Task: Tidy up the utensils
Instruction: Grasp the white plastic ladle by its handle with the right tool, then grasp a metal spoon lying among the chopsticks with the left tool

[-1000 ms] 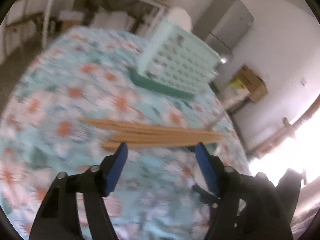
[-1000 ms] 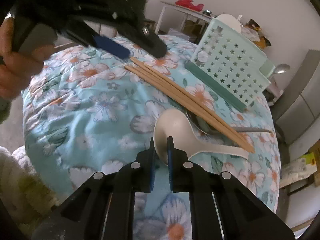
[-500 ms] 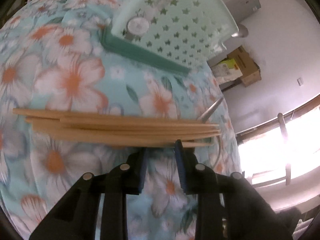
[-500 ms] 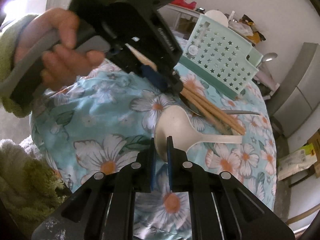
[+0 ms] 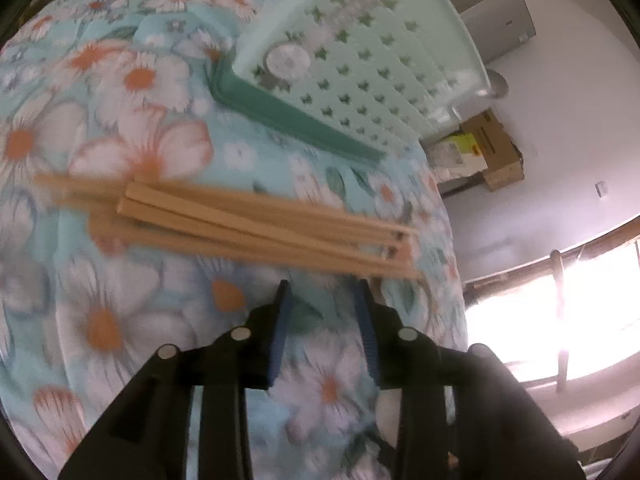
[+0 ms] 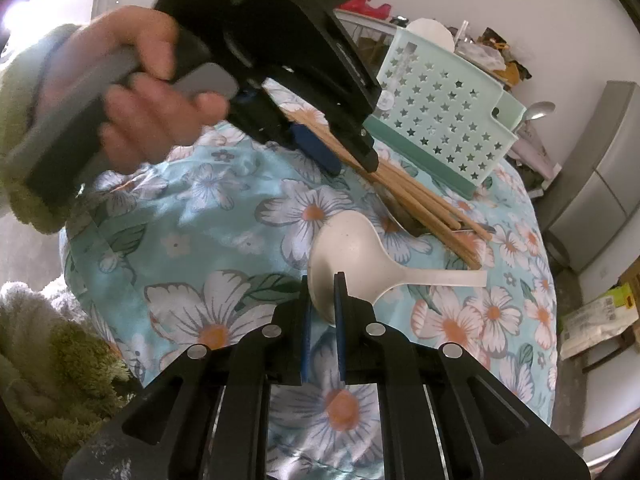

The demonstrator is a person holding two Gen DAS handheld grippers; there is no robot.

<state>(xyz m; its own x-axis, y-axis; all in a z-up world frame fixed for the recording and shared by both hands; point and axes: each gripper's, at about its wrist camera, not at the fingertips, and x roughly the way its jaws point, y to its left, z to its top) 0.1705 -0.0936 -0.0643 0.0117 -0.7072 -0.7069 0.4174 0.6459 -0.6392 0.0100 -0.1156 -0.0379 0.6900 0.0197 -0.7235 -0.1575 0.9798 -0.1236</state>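
**Spoon in one tool, chopsticks before the other**

Our right tool is clenched on the bowl rim of a white plastic spoon, its blue pads pressed against both sides; the spoon's handle reaches right across the flowered blue cloth that covers the worktop. Our left tool, seen from the right wrist as a black frame held by a hand in a fuzzy green sleeve, has its jaws opening. Its blue pads stand apart just short of a bundle of wooden chopsticks, and we see nothing pinched between them. The chopsticks lie in a loose sheaf on the cloth, crossing just ahead of the fingertips, blurred at their left ends. A metal spoon lies partly under them, only its handle and part of its bowl showing. Beyond stands a mint-green basket with star-shaped holes, on a darker green base, near the worktop's far edge.
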